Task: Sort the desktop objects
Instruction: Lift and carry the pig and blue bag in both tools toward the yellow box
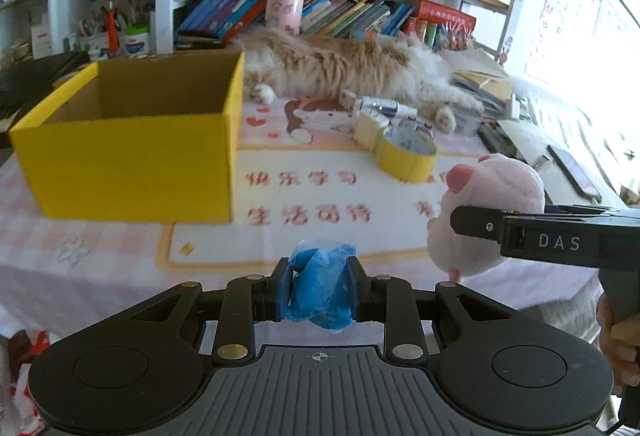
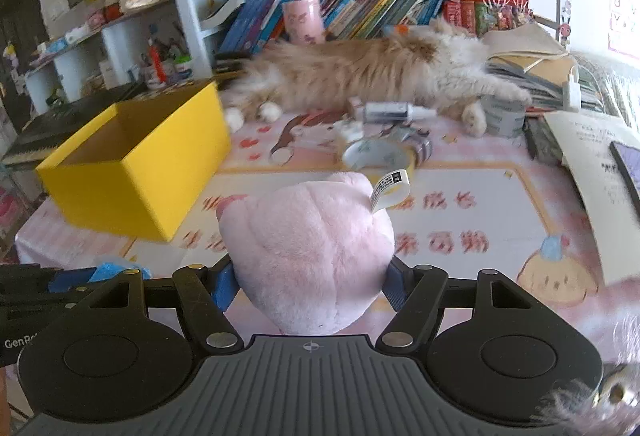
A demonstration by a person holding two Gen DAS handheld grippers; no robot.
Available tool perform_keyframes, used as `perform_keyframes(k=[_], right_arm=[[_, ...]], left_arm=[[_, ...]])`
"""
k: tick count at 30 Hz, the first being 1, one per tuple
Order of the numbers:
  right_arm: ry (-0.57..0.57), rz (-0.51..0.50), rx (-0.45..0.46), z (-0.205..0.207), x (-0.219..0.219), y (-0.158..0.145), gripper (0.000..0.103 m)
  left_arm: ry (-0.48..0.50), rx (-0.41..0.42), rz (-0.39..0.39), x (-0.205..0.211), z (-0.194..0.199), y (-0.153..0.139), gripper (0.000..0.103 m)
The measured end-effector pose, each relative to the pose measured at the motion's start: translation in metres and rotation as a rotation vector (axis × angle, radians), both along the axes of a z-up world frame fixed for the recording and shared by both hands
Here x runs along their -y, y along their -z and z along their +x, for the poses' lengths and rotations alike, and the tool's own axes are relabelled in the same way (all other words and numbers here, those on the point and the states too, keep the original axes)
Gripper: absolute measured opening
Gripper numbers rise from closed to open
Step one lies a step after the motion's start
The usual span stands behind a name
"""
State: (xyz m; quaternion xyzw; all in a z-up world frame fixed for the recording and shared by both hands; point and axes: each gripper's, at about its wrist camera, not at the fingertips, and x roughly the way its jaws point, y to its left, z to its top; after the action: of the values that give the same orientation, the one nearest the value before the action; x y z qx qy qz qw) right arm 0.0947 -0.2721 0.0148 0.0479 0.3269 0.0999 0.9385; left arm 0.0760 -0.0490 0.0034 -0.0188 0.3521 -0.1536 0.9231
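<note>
My left gripper [image 1: 319, 286] is shut on a crumpled blue plastic bag [image 1: 320, 288], held above the near edge of the pink desk mat. My right gripper [image 2: 312, 282] is shut on a pink plush toy [image 2: 308, 252] with a white tag; the toy also shows in the left wrist view [image 1: 486, 220], to the right of the bag. An open, empty yellow box [image 1: 128, 159] stands on the mat at the left, ahead of both grippers; it shows in the right wrist view too [image 2: 132, 171]. A yellow tape roll [image 1: 406, 155] lies mid-mat with small bottles behind it.
A long-haired orange and white cat [image 1: 348, 67] lies across the back of the desk in front of a shelf of books [image 1: 320, 11]. Papers and a tablet [image 2: 600, 171] lie at the right. A grey tape roll [image 2: 502, 115] sits by the cat's paw.
</note>
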Motion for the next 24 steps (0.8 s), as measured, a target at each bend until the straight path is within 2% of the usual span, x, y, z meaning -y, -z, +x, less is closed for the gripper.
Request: perform_keyframes(k=[10,24], right_arm=[[0.000,0.008,-0.025,-0.059,-0.047,0.010,0.066],[-0.078,0.015,-0.063,-0.101,-0.095,0.014,0.066]], left_arm=[[-0.008,0.008,0.012,-0.048,-0.052,0.001,0.026],[-0.066,0.004,-0.005,-0.090,-0.093,0.003,0.026]])
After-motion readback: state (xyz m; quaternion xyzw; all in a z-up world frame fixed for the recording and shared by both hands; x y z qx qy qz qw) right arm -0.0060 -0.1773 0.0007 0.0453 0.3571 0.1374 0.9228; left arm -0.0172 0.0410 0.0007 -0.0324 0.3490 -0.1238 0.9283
